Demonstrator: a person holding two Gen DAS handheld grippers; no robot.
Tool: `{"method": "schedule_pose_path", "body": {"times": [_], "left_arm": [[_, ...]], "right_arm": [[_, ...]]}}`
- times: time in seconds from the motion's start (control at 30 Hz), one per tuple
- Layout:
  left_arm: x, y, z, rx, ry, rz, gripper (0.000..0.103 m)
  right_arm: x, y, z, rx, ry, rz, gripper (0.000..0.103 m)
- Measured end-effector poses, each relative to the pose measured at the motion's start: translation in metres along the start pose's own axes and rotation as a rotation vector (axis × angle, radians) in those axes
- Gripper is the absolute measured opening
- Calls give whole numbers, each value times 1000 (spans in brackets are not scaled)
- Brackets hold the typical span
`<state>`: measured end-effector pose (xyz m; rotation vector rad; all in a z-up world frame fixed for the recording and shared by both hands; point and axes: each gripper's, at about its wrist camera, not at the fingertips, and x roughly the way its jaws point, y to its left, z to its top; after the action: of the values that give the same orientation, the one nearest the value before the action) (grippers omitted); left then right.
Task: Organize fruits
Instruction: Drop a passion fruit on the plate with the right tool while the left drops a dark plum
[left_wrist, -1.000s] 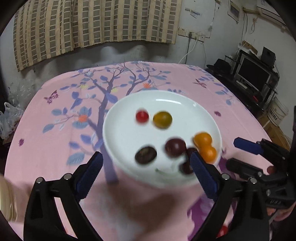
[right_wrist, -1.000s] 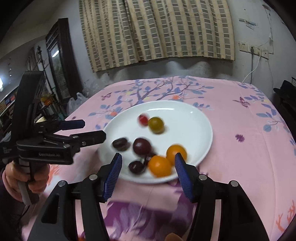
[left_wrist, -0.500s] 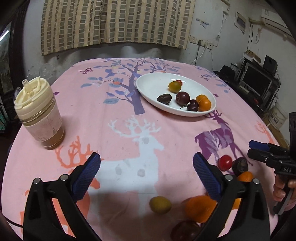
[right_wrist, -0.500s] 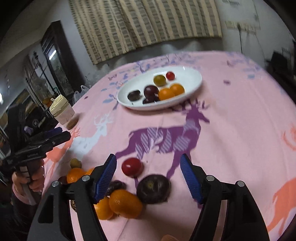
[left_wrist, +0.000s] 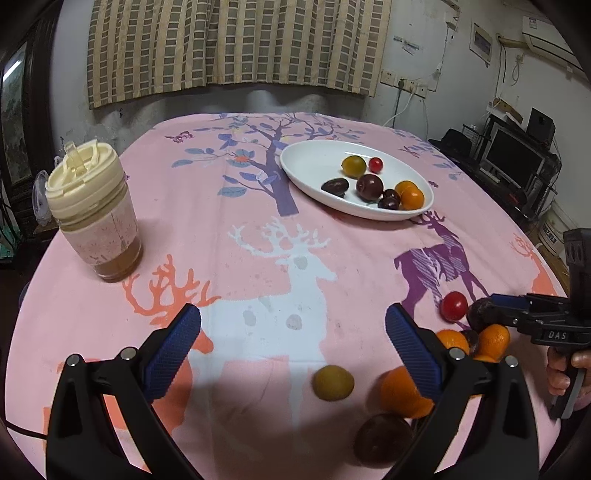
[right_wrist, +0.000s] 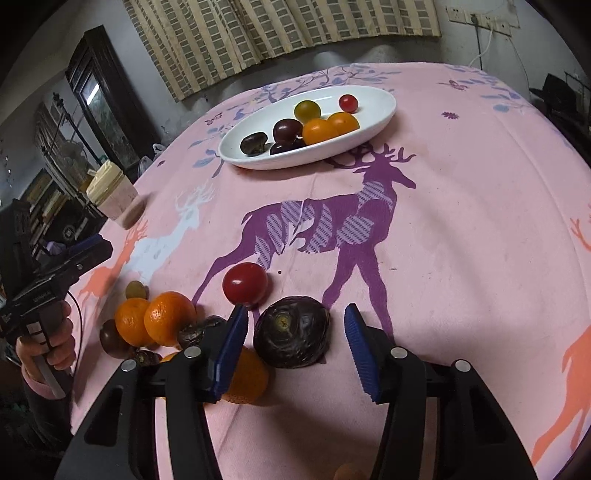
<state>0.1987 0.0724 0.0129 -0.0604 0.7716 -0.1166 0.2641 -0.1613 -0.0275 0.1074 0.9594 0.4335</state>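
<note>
A white oval plate (left_wrist: 317, 162) (right_wrist: 373, 110) at the far side holds several small fruits. Loose fruits lie near the table's front. In the right wrist view my right gripper (right_wrist: 295, 343) is open, its jaws on either side of a dark purple fruit (right_wrist: 291, 336), apart from it. A red tomato (right_wrist: 244, 283) lies just beyond, oranges (right_wrist: 162, 317) to its left. My left gripper (left_wrist: 291, 347) is open and empty above the cloth; a yellow-green fruit (left_wrist: 333, 382), an orange (left_wrist: 400, 393) and a dark plum (left_wrist: 382, 439) lie near its right finger.
A cup with a cream lid (left_wrist: 92, 210) (right_wrist: 110, 192) stands at the left of the pink deer-print tablecloth (left_wrist: 258, 229). A monitor and shelves (left_wrist: 517, 158) stand off the right edge. A dark cabinet (right_wrist: 99, 96) stands beyond the left edge.
Both grippers pulled back from the plate to the table's front edge. The right gripper has come down around the dark purple fruit. Both stayed open.
</note>
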Motion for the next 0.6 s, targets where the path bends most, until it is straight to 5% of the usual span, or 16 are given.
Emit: {"method": "schedule_pose_path", "body": {"times": [0.37,0.47,0.6], "left_arm": [[-14,1,-19,21,27,-158,98],[-19,-6,-28,86,35,-190,98],[-28,-7,-41,137,46,-289,98]], "right_arm": [[6,-12,-1,67,53,151,56],[7,-14,1,79,43,154,39],[8,-19,0,105,49,159,37]]}}
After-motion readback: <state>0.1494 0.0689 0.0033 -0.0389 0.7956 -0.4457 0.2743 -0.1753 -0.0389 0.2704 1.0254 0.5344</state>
